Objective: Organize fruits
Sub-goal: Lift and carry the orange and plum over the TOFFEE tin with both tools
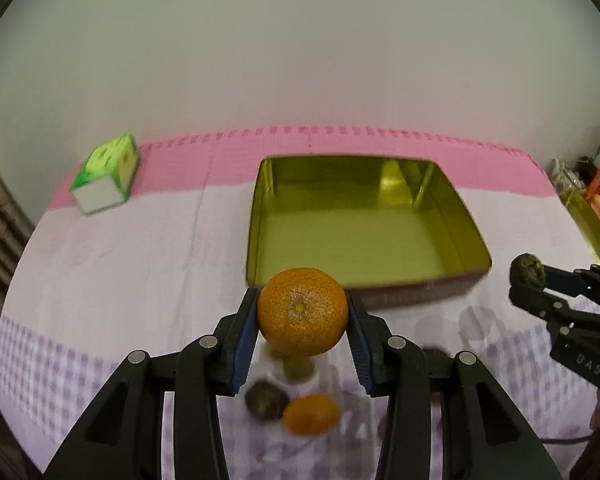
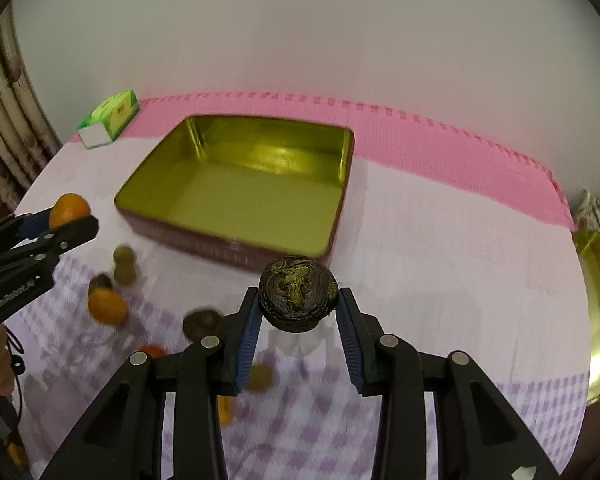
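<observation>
An orange (image 1: 302, 311) is clamped at its sides between the left gripper's (image 1: 302, 312) jaws and held clear of the cloth (image 1: 112, 280), just short of the tin's (image 1: 364, 220) near wall, presumably for dropping in. A dark fruit (image 2: 297, 293) is clamped likewise in the right gripper (image 2: 298, 300), near the tin's corner. The tin is seen empty; more fruits (image 2: 107, 306) are left loose on the cloth.
</observation>
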A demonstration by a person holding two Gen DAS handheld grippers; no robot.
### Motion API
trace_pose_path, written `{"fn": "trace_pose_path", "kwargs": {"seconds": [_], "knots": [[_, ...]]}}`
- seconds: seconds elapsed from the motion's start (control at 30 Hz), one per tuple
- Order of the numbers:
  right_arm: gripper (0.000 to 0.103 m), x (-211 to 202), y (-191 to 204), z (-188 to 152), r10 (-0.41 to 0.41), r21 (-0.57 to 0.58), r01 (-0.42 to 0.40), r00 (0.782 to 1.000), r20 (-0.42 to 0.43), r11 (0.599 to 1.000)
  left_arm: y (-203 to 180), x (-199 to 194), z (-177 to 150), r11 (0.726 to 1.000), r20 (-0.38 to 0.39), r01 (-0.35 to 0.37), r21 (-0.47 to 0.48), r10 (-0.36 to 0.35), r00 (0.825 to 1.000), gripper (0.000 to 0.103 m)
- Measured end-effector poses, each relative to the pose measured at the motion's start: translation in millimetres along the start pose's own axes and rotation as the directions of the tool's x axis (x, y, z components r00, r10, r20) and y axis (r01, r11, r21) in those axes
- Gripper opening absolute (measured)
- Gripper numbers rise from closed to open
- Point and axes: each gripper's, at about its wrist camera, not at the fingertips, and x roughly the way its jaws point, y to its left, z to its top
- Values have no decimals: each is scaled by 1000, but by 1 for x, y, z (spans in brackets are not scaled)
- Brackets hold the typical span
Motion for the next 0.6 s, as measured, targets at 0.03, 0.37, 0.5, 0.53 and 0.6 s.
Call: {"fn": "trace_pose_path", "kwargs": {"seconds": [0.03, 0.37, 0.5, 0.53, 0.6], "knots": [[35, 2, 0, 3, 1, 0, -1, 1000, 0, 1000, 2, 5, 7, 1000, 4, 9, -1, -9, 1000, 43], [35, 44, 9, 42, 14, -2, -14, 1000, -26, 1000, -3, 55, 40, 1000, -39, 11, 20, -10, 999, 43], [35, 62, 10, 47, 33, 16, -32, 998, -51, 999, 0, 75, 40, 1000, -73, 10, 2, -10, 997, 43], [35, 65, 10, 46, 31, 17, -30, 998, -55, 999, 1, 78, 39, 1000, -77, 11, -1, -11, 997, 43], [35, 70, 11, 47, 33, 18, -32, 998, -61, 999, 1, 83, 37, 1000, -84, 13, -1, -13, 996, 43]]}}
